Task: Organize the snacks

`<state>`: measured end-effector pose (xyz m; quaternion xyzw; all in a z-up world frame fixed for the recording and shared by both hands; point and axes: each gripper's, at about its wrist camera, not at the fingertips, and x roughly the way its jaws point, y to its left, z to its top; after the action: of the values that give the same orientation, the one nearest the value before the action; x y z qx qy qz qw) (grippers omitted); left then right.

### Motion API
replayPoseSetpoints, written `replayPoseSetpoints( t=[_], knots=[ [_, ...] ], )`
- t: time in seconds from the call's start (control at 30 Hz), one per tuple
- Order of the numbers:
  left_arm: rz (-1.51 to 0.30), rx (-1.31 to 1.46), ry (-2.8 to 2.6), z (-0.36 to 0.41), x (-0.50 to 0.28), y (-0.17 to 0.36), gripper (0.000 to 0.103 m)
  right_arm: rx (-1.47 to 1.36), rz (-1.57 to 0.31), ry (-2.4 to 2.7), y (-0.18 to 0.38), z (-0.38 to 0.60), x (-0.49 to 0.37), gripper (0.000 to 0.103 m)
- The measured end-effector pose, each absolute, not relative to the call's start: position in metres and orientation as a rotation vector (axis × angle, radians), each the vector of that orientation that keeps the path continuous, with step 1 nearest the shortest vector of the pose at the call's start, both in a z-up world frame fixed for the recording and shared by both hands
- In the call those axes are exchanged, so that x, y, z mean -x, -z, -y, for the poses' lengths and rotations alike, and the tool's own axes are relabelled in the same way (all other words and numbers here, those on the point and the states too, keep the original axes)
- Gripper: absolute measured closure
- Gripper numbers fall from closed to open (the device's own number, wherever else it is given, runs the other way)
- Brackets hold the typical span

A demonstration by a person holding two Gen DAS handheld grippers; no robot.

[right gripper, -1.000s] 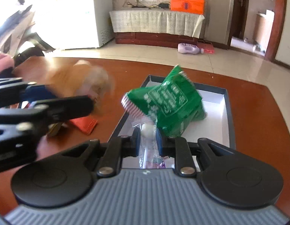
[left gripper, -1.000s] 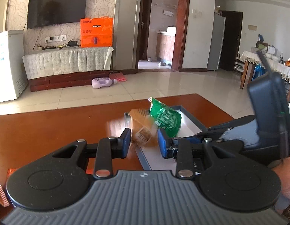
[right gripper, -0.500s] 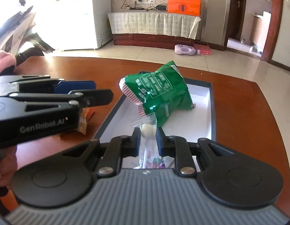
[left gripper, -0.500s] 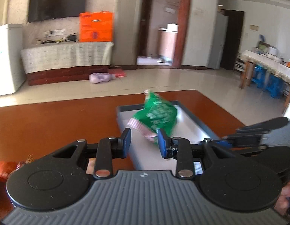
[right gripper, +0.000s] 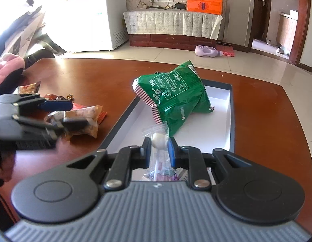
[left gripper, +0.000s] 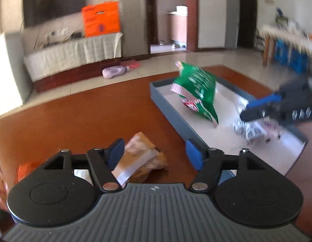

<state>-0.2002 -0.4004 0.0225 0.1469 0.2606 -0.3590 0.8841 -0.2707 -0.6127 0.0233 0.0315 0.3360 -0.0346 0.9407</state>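
Left gripper (left gripper: 154, 153) is spread wide over a tan packet (left gripper: 141, 159); right gripper (right gripper: 159, 149) apparently pinches a lollipop (right gripper: 157, 140) above the tray (right gripper: 230, 121).

My left camera view is motion-blurred: print on the green bag (left gripper: 197, 89) is unreadable, and my right gripper (left gripper: 257, 109) smears over a crumpled packet (left gripper: 254, 130) I can't identify. My left gripper (right gripper: 61, 114) covers part of the tan snack pack (right gripper: 83, 121). The clear lolly wrapper (right gripper: 156, 161) disappears behind my right gripper's body.
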Motion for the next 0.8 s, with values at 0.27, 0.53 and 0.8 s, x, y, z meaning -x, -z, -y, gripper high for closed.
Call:
replayPoseSetpoints(
  t=[0.27, 0.53, 0.8],
  knots=[
    [-0.599, -0.41, 0.696, 0.414, 0.19, 0.003, 0.034, -0.062, -0.689, 0.061, -0.024, 0.614, 0.269, 0.082],
    [-0.617, -0.279, 0.72, 0.399, 0.187, -0.011, 0.073, -0.052, -0.673, 0.051, -0.026, 0.606, 0.271, 0.082],
    [-0.623, -0.285, 0.739, 0.388, 0.193, -0.018, 0.074, -0.051, -0.67, 0.052, -0.027, 0.602, 0.273, 0.082]
  ],
)
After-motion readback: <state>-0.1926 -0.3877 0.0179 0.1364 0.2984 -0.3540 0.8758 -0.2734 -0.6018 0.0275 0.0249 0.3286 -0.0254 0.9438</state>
